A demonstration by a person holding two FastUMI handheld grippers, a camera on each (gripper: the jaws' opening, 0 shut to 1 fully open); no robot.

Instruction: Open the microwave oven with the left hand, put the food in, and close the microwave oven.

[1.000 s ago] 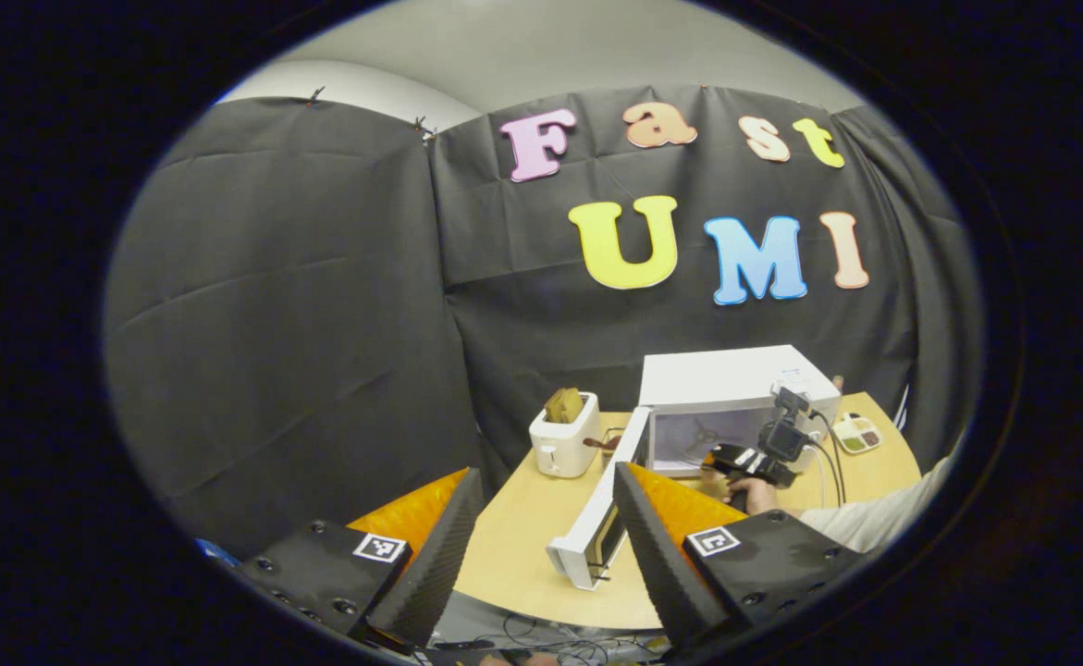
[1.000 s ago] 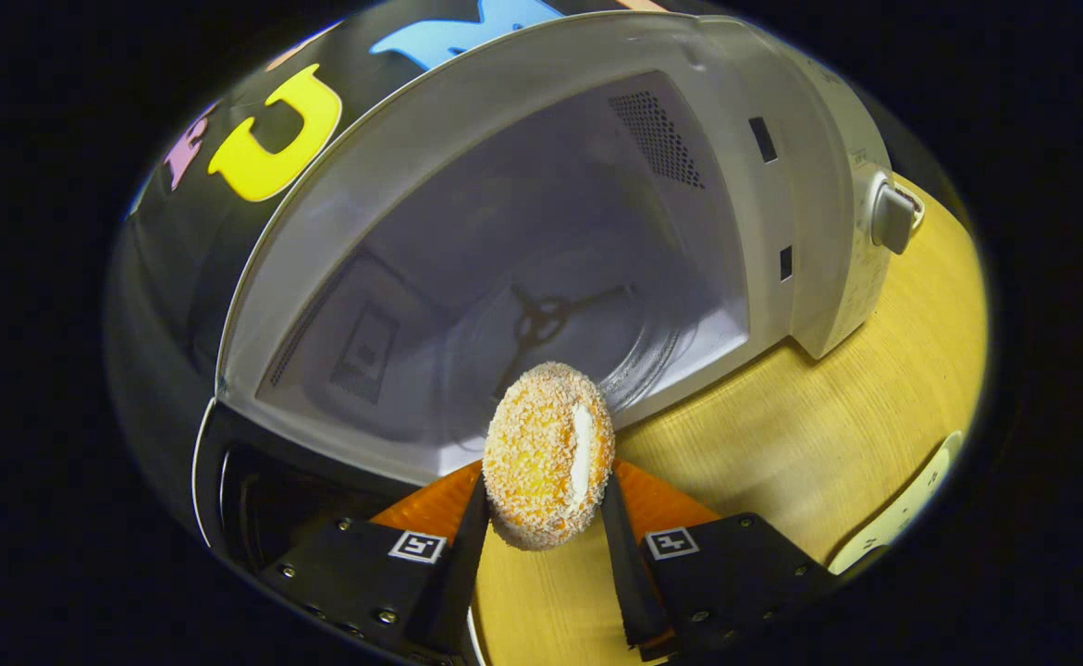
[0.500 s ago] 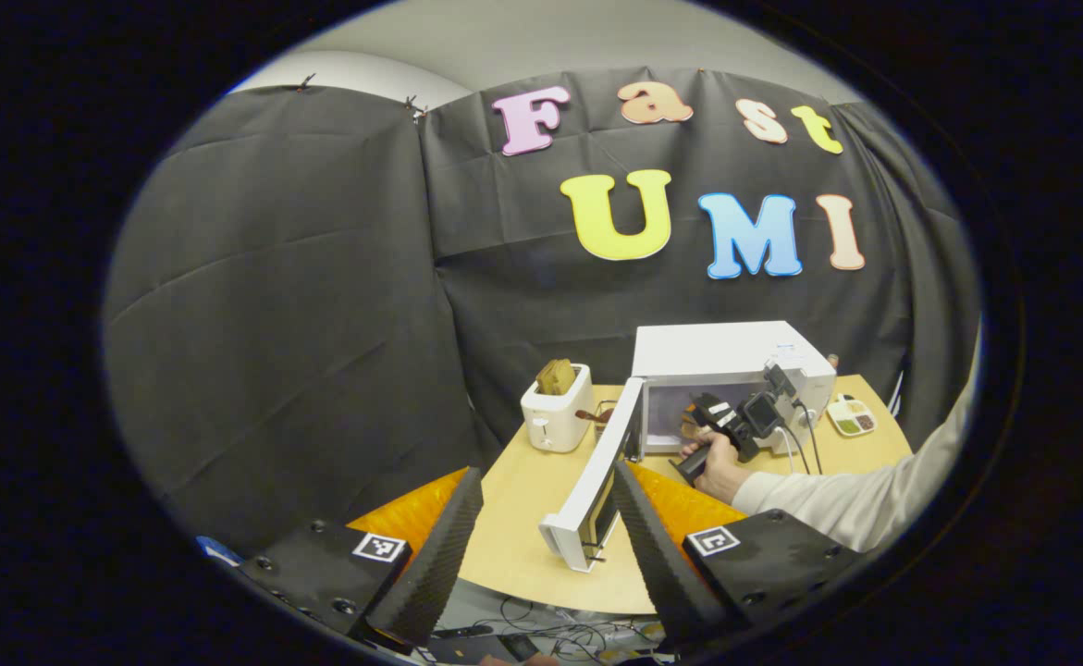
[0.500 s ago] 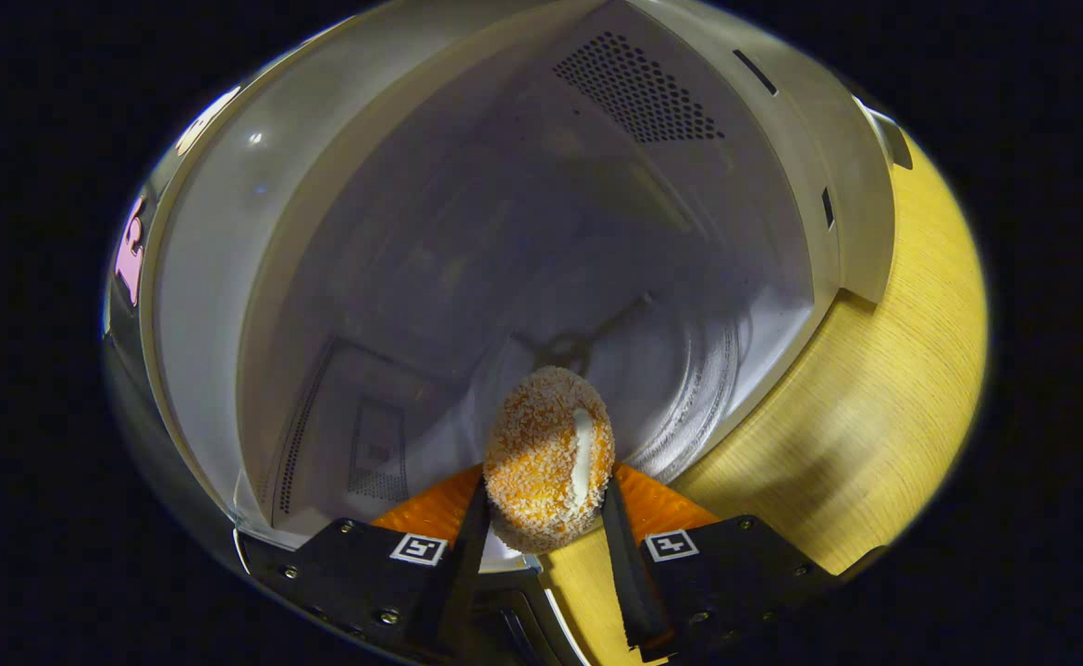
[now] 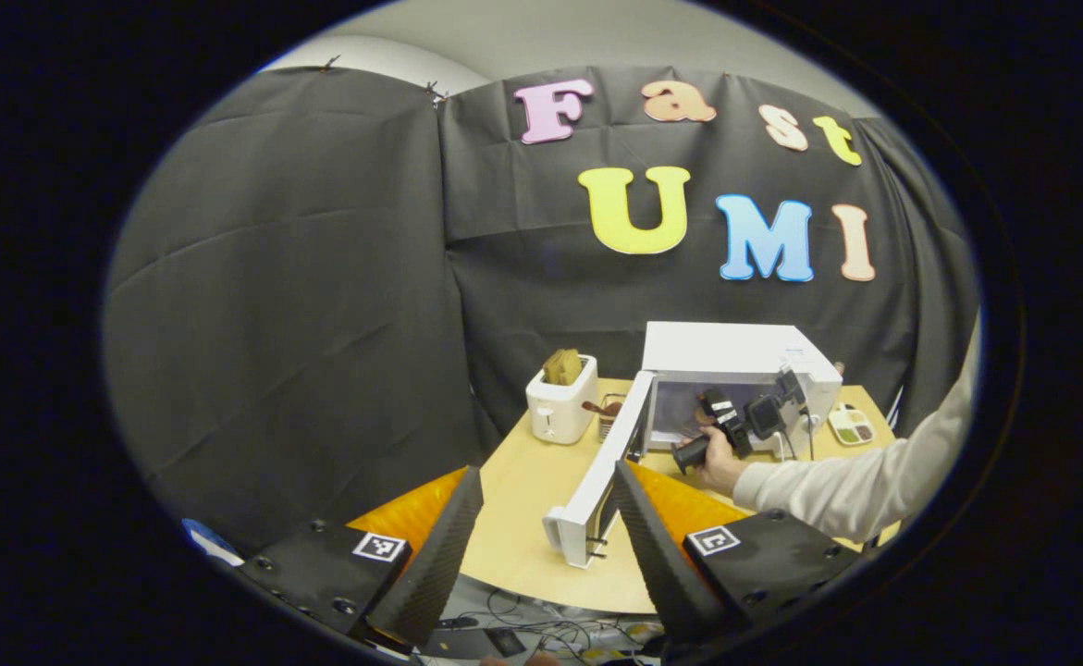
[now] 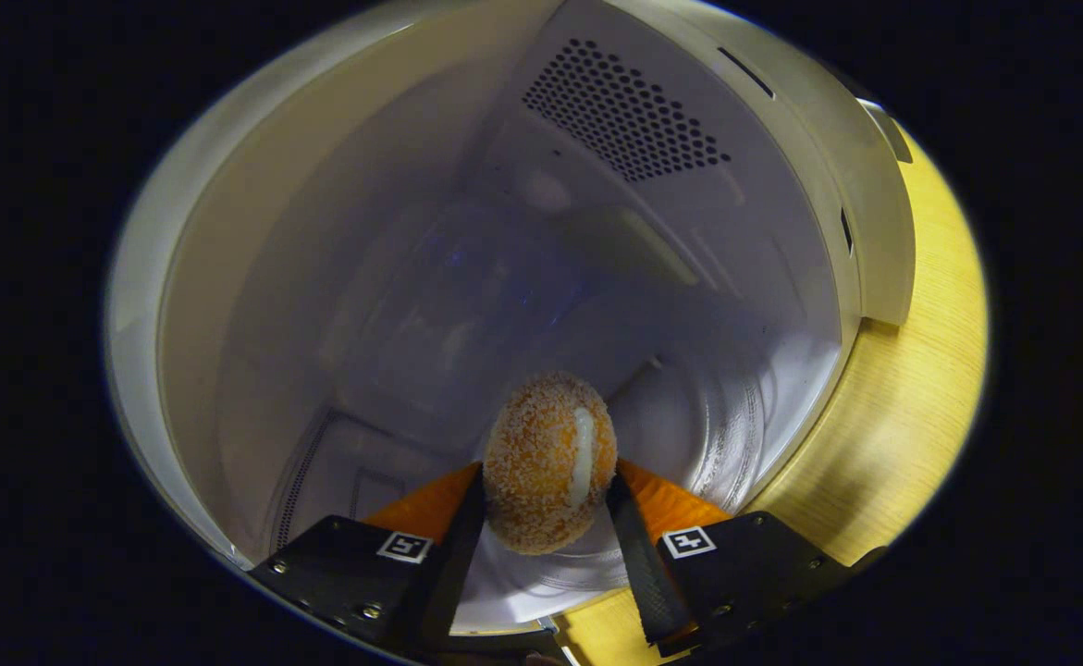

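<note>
The white microwave oven (image 5: 735, 356) stands at the table's back with its door (image 5: 601, 481) swung wide toward me. My left gripper (image 5: 546, 486) hangs open above the table's near edge, nothing between its fingers, the door's end just beyond it. A hand carries my right gripper (image 5: 721, 421) into the oven's mouth. In the right gripper view, that gripper (image 6: 546, 481) is shut on a crumb-coated round pastry with a cream stripe (image 6: 548, 461), held inside the cavity (image 6: 467, 277) above the glass turntable (image 6: 717, 435).
A white toaster (image 5: 559, 407) with bread in it stands left of the oven. A small divided dish (image 5: 848, 425) lies at the oven's right. The round wooden table (image 5: 523, 536) ends near my left gripper, with cables on the floor below. A sleeved arm (image 5: 846, 486) crosses at right.
My right gripper has carried the pastry from the oven's threshold deeper into the cavity, over the turntable. The left gripper has stayed back and open, its view shifting slightly.
</note>
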